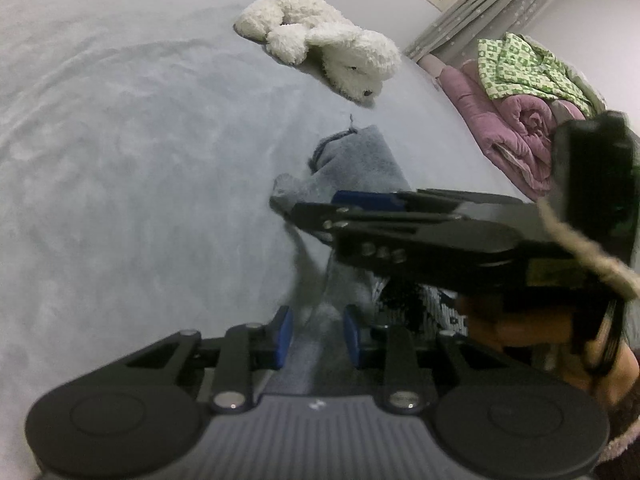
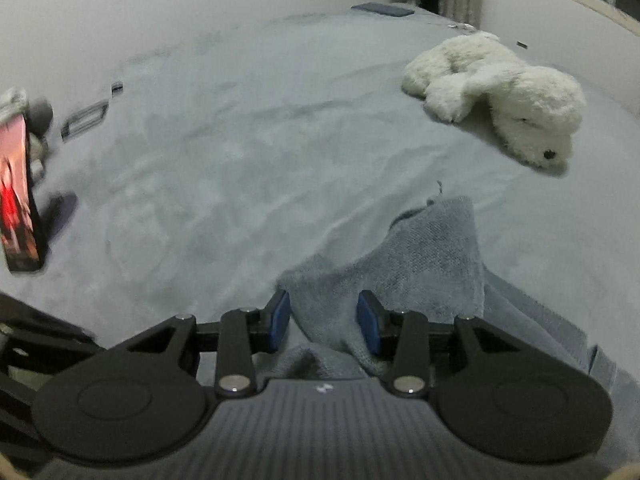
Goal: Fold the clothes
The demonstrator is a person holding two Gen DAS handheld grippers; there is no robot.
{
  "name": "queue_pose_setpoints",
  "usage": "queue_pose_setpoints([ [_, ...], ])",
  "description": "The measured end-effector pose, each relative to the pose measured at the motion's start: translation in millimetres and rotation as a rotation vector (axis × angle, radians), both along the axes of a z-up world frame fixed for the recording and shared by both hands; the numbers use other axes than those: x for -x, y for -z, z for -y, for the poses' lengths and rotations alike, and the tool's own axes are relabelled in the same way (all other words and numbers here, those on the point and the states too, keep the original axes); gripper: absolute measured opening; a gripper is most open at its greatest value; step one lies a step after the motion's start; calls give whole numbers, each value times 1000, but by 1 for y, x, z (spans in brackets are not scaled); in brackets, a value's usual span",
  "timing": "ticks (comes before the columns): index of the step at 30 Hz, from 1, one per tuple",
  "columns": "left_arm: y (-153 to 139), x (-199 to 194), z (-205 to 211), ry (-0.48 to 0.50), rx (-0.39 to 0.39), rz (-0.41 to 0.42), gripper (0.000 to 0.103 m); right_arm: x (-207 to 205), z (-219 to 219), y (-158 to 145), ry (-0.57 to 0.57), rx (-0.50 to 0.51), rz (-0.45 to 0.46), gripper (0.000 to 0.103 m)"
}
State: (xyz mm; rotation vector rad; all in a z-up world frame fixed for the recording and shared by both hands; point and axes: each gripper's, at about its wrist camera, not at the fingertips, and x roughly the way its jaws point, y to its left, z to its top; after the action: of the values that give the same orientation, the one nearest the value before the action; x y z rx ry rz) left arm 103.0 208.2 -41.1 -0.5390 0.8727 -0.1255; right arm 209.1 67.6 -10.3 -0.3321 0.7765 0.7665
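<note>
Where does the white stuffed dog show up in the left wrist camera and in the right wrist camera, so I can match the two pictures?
Left wrist view: white stuffed dog lies upper centre on the grey bed, beyond the blue-grey cloth.
Right wrist view: it lies upper right, again beyond the cloth.
Shared landmark: the cloth's raised corner, pointing toward the dog's head in both views.

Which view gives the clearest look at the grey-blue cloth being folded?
The right wrist view. There the cloth fills the lower middle unobstructed, its raised corner and texture plain, running between the right gripper fingers. In the left wrist view the cloth is blurrier, and the right gripper crosses in front of it, hiding much of it.
</note>
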Motion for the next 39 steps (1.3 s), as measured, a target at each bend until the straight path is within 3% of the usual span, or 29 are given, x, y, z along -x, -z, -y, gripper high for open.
queue_pose_setpoints([
  [3,0,0,-1,-4,2,-1,29,3,-5,6,-22,54,48,33],
  [5,0,1,-3,-11,3,2,29,5,-7,8,-27,81,83,12],
  [7,-1,2,-5,-19,6,6,29,5,-4,3,-15,73,90,5],
  [13,-3,4,-16,-60,20,13,29,3,43,-32,110,-97,91,5],
  [18,-1,3,-13,-40,14,0,30,1,92,-45,237,-157,95,5],
  [25,-1,2,-8,-20,-5,-1,30,-8,154,-31,422,-221,9,5],
  [30,-1,2,-3,11,-12,1,30,-14,174,-6,497,-237,-83,5],
  [33,-1,2,4,43,-25,7,29,-14,178,2,525,-263,-129,11],
  [35,-1,2,9,60,-37,13,19,-12,183,4,540,-300,-161,17],
  [37,-2,3,12,72,-51,21,9,-12,189,5,543,-359,-205,17],
  [39,-3,4,13,72,-63,28,6,-14,193,5,545,-417,-247,26],
])
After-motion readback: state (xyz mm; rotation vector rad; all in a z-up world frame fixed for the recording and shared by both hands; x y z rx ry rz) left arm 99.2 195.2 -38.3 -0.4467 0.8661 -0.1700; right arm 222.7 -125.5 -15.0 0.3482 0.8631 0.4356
